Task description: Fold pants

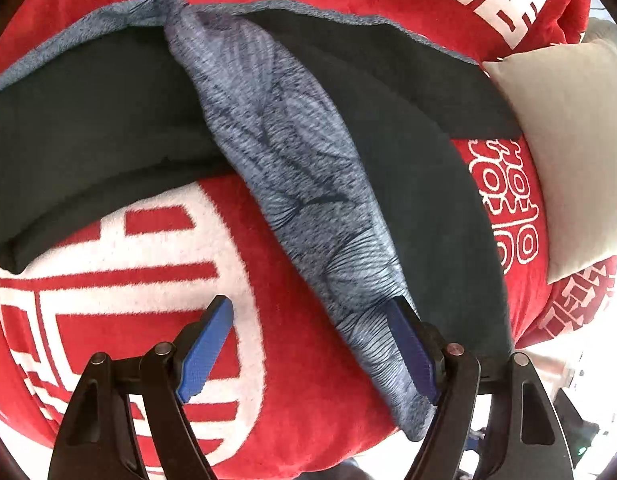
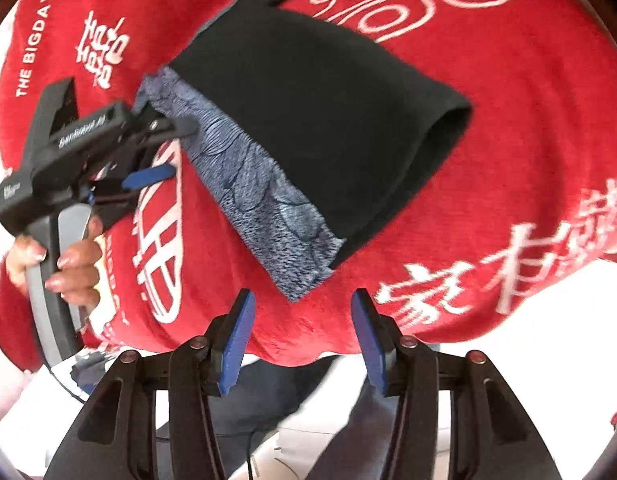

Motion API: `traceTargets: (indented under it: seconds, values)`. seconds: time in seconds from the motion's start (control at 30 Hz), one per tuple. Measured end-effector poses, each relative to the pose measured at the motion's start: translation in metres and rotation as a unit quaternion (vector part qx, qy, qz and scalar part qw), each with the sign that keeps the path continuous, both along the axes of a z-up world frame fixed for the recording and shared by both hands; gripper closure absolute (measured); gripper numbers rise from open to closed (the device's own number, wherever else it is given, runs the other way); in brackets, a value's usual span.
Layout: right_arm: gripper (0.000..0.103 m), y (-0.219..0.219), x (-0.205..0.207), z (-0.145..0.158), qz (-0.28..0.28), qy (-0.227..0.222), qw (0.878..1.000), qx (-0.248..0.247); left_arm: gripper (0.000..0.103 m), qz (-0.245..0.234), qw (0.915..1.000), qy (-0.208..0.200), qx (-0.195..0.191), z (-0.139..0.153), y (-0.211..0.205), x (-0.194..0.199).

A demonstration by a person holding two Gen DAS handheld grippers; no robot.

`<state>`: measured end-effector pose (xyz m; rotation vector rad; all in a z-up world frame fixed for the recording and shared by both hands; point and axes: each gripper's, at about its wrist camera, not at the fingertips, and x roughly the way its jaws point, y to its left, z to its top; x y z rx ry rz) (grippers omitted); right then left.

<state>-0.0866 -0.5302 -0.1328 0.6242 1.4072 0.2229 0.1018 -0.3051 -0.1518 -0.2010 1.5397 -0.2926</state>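
Dark pants point(image 1: 88, 120) lie on a red blanket point(image 1: 308, 392), with a blue-grey patterned inner side point(image 1: 288, 140) turned out along one leg. My left gripper point(image 1: 310, 308) is open over the blanket, and its right finger point(image 1: 408, 340) rests against the edge of the patterned strip. In the right wrist view the dark leg point(image 2: 308, 120) and its patterned band point(image 2: 248, 184) run diagonally. There the left gripper point(image 2: 174, 150) stands open at the band's upper end. My right gripper point(image 2: 303, 300) is open just below the band's lower corner, with nothing between its fingers.
A beige pillow point(image 1: 568, 140) lies at the right by the pants. The blanket point(image 2: 508, 120) with white characters covers the bed, whose near edge drops to a pale floor. A person's hand point(image 2: 76, 264) holds the left gripper's handle at the left.
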Motion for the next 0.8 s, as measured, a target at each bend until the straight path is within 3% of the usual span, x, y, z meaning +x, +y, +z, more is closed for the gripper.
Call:
traceTargets:
  seconds: [0.17, 0.3, 0.33, 0.37, 0.43, 0.5, 0.53, 0.57, 0.8]
  values:
    - [0.049, 0.002, 0.0, 0.001, -0.002, -0.032, 0.999, 0.029, 0.024, 0.0, 0.9998, 0.004, -0.02, 0.0, -0.008, 0.008]
    - [0.05, 0.009, 0.006, -0.003, -0.015, -0.038, 0.998, 0.042, 0.024, -0.013, 0.9998, 0.006, -0.014, -0.005, -0.014, 0.01]
    - [0.057, 0.009, 0.007, -0.005, -0.023, -0.034, 0.998, 0.049, 0.024, -0.017, 0.9997, 0.004, -0.014, -0.004, -0.016, 0.011]
    - [0.076, 0.009, 0.008, -0.006, -0.027, -0.027, 0.998, 0.057, 0.024, -0.02, 0.9996, 0.004, -0.018, -0.003, -0.018, 0.012]
    - [0.099, 0.009, 0.01, -0.006, -0.032, -0.009, 0.998, 0.058, 0.024, -0.024, 0.999, 0.009, -0.036, -0.003, -0.019, 0.014]
    - [0.1, 0.008, 0.013, 0.002, -0.044, -0.011, 0.997, 0.07, 0.041, -0.025, 0.9978, 0.016, -0.059, -0.002, -0.019, 0.016]
    - [0.1, 0.007, 0.015, 0.009, -0.048, -0.015, 0.996, 0.077, 0.065, -0.028, 0.9973, 0.02, -0.066, -0.001, -0.02, 0.018]
    - [0.1, 0.005, 0.017, 0.017, -0.051, -0.022, 0.995, 0.081, 0.08, -0.029, 0.9965, 0.025, -0.075, -0.001, -0.02, 0.02]
    - [0.1, -0.015, 0.041, 0.084, -0.084, -0.072, 0.989, 0.094, 0.083, -0.022, 0.988, 0.002, -0.153, 0.034, -0.01, 0.041]
